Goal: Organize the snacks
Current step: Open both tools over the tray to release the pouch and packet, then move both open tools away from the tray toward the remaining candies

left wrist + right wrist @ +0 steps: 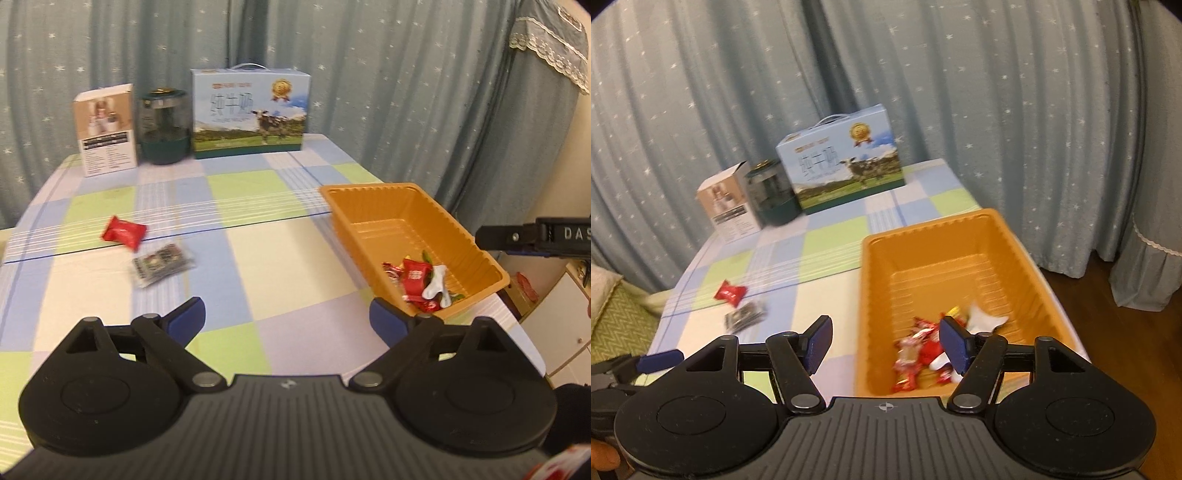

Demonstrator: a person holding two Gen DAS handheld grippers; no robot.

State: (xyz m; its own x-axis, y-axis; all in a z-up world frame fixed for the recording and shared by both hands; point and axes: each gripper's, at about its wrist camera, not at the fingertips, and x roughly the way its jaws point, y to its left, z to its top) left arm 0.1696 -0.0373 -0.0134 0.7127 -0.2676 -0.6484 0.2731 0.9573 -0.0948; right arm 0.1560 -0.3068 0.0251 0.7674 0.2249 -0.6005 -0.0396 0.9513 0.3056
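Note:
An orange tray [373, 199] [1027, 258] stands at the table's right side and holds several red and white wrapped snacks [421, 282] [923, 350] at its near end. A red snack packet [123, 232] [730, 293] and a dark clear-wrapped snack packet [162, 264] [746, 314] lie on the table to the left. My left gripper [286, 317] is open and empty above the table between the packets and the tray. My right gripper [884, 341] is open and empty above the tray's near left corner.
A checked tablecloth [240, 240] covers the table. At the back stand a small white box [105, 129], a dark green jar [164, 125] and a blue milk carton [249, 112]. Curtains hang behind. A cabinet [565, 332] stands to the right.

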